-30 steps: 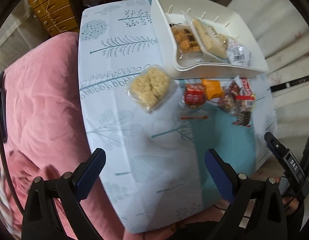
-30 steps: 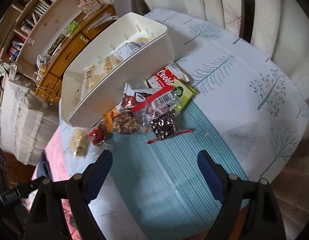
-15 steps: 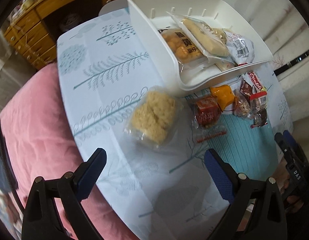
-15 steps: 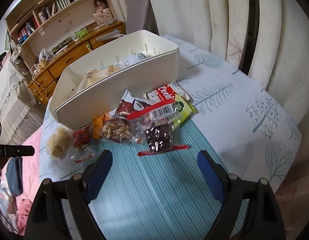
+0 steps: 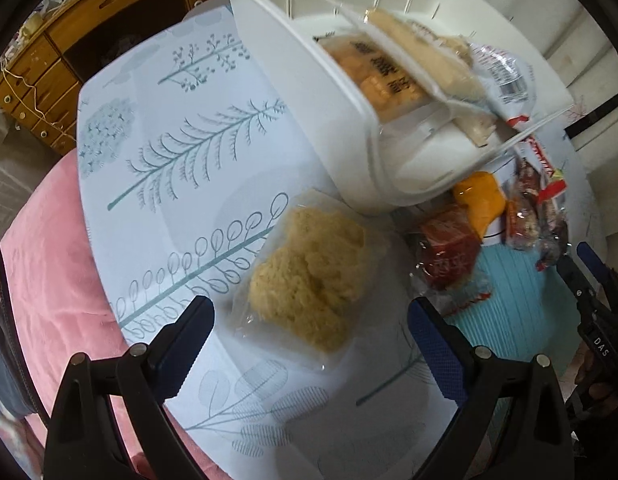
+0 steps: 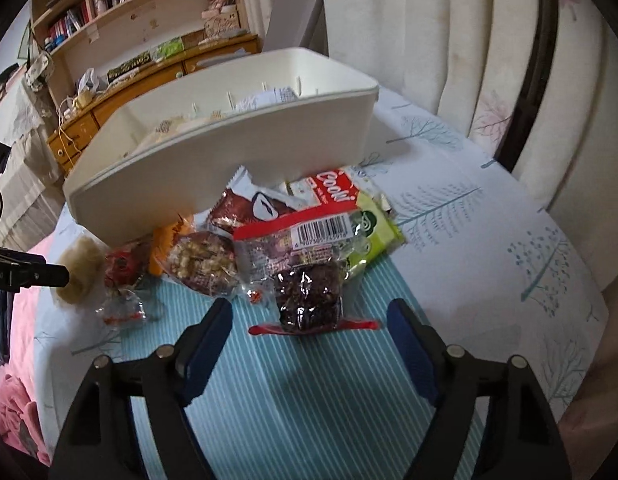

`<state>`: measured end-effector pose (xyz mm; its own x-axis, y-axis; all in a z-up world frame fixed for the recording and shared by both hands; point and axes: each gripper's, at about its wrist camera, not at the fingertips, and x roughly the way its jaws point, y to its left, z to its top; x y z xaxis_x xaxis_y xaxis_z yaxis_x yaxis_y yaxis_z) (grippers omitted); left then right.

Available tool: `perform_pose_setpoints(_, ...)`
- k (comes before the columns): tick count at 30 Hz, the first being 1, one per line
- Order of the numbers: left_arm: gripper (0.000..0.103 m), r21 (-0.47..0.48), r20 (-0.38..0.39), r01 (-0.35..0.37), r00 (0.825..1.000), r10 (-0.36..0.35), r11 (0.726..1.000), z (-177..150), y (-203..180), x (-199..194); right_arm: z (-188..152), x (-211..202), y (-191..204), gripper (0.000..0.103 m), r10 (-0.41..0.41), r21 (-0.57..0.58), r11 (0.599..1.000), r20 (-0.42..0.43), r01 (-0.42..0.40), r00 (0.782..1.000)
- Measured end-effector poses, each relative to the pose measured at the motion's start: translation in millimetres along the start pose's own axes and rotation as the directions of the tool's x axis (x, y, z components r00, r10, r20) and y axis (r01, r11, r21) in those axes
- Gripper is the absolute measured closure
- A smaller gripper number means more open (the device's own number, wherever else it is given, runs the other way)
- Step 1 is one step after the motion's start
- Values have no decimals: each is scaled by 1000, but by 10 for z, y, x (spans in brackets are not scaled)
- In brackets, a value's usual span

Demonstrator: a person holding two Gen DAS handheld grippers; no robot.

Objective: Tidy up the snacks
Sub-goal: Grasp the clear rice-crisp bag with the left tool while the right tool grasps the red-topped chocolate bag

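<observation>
Left tongs [image 5: 309,332]: held apart over the yellow puffed-rice pack [image 5: 309,280]; nothing is clamped, and the pack lies ahead of the tips, apparently lined up as the next pick.
Right tongs [image 6: 309,332]: jaws are closing, nothing pressed between them; the dark raisin-like pack [image 6: 309,300] lies just ahead of the tips, likely the intended pick.
Table [image 5: 181,168]: covered by a pale tree-print cloth, with a teal striped mat [image 6: 309,400] laid on it as the working surface.
White bin [image 6: 229,160]: set at the far edge of the loose pile; several packs are already stored upright inside, judged to save room.
Loose pile: a red-wrapped snack [image 5: 449,256], an orange pack [image 5: 481,204], a nut pack [image 6: 201,264] and a green pack [image 6: 373,232] are left touching or overlapping beside the bin wall, still to be sorted.
Progress: judged partly done.
</observation>
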<state>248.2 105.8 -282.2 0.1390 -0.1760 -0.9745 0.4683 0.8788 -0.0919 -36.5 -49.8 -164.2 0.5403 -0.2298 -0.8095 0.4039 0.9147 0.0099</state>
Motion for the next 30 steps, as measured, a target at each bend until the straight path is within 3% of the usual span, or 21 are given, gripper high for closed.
perform_pose_setpoints(5, 6, -8, -32, -17, 999, 16, 1000, 77, 14, 178, 30, 132, -1, 32, 5, -12, 1000, -23, -6, 1000)
perform_pose_setpoints(7, 6, -17, -42, -15, 999, 14, 1000, 111, 25, 239, 39, 192, 9, 39, 10, -25, 1000, -40, -11, 999)
perform_pose_setpoints(13, 12, -28, -43, -30, 999, 29, 999, 217, 33, 332, 62, 304, 45, 46, 22, -66, 997, -74, -27, 997)
perform_pose_setpoints(19, 27, -33, -14, -65, 998, 65, 997, 253, 45, 314, 99, 343, 37, 48, 33, -79, 996, -87, -40, 996)
perform_pose_setpoints(23, 44, -49, 13, -78, 997, 78, 996, 229, 75, 287, 114, 347, 39, 51, 48, -79, 995, -110, -57, 993)
perform_pose_setpoints(30, 49, -90, 24, -64, 997, 67, 994, 141, 185, 205, 161, 350, 34, 58, 51, -68, 996, -134, -60, 990)
